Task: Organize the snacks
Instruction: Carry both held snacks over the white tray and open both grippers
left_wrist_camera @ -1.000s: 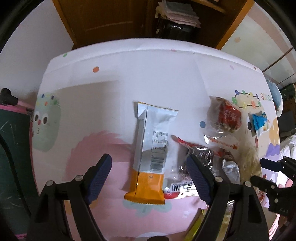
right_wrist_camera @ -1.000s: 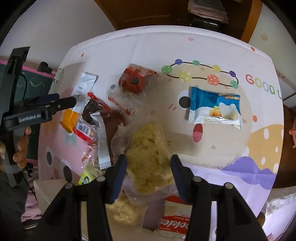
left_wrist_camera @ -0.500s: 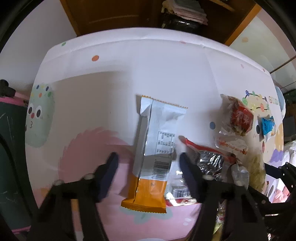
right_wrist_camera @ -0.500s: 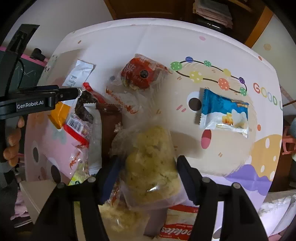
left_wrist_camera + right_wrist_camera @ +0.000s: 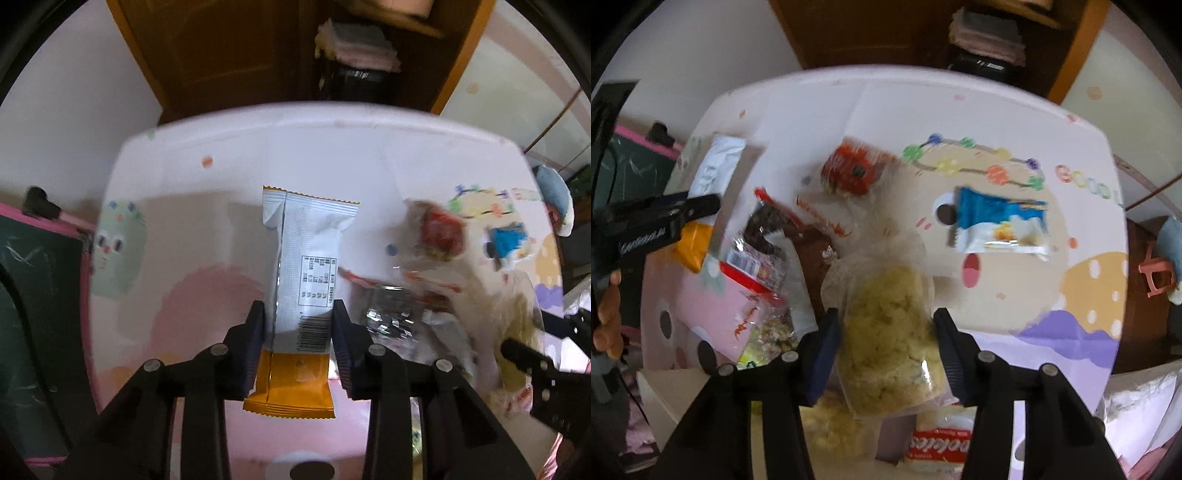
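My left gripper [image 5: 297, 334] is shut on a long silver and orange snack bar [image 5: 308, 258], lifted off the table; the bar also shows at the left in the right wrist view [image 5: 716, 170]. My right gripper [image 5: 884, 345] holds a clear bag of yellow puffed snack [image 5: 886, 325] between its fingers, lifted above the table. A red round snack [image 5: 851, 171], a blue and white packet [image 5: 1001, 225] and a dark chocolate wrapper [image 5: 768, 225] lie on the table.
The cartoon-print table cover [image 5: 1015, 110] ends at a far edge near a wooden cabinet [image 5: 229, 55]. A pink packet [image 5: 720, 317] and a red-labelled biscuit pack [image 5: 938, 446] lie near the front. A chalkboard [image 5: 33, 295] stands at the left.
My left gripper has closed on the silver and orange bar and raised it. My right gripper has lifted the yellow snack bag a little.
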{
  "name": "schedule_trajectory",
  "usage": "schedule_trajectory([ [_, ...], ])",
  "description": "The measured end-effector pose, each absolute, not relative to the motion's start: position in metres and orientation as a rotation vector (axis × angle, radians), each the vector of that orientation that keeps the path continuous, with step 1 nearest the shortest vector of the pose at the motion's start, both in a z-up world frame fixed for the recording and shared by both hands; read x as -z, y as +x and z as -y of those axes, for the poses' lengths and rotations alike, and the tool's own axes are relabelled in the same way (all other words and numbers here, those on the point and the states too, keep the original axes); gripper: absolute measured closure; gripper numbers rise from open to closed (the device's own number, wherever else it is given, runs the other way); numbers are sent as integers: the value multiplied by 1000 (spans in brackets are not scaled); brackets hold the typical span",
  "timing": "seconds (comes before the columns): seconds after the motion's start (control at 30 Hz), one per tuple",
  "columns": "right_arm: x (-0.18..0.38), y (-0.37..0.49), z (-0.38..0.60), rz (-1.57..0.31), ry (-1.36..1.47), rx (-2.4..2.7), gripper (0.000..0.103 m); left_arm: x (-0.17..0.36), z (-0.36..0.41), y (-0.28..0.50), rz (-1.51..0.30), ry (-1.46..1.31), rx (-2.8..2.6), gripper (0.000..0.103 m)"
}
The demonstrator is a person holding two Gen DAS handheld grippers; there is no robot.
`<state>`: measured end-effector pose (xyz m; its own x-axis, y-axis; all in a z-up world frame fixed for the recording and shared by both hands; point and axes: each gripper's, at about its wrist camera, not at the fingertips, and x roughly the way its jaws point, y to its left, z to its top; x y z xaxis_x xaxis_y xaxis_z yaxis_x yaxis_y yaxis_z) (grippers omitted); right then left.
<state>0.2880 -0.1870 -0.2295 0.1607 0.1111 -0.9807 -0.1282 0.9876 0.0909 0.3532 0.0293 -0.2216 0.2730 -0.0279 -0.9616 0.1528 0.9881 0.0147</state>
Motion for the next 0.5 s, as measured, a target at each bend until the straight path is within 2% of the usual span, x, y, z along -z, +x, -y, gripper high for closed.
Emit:
schedule_trajectory([
  [0.3,141,257,198,-1231,63,-142,52,106,-24,280,-1133,94,184,70],
  [0.5,74,214,194,-1111,85,-145,52,53,-18,221,-1072,73,195,70],
])
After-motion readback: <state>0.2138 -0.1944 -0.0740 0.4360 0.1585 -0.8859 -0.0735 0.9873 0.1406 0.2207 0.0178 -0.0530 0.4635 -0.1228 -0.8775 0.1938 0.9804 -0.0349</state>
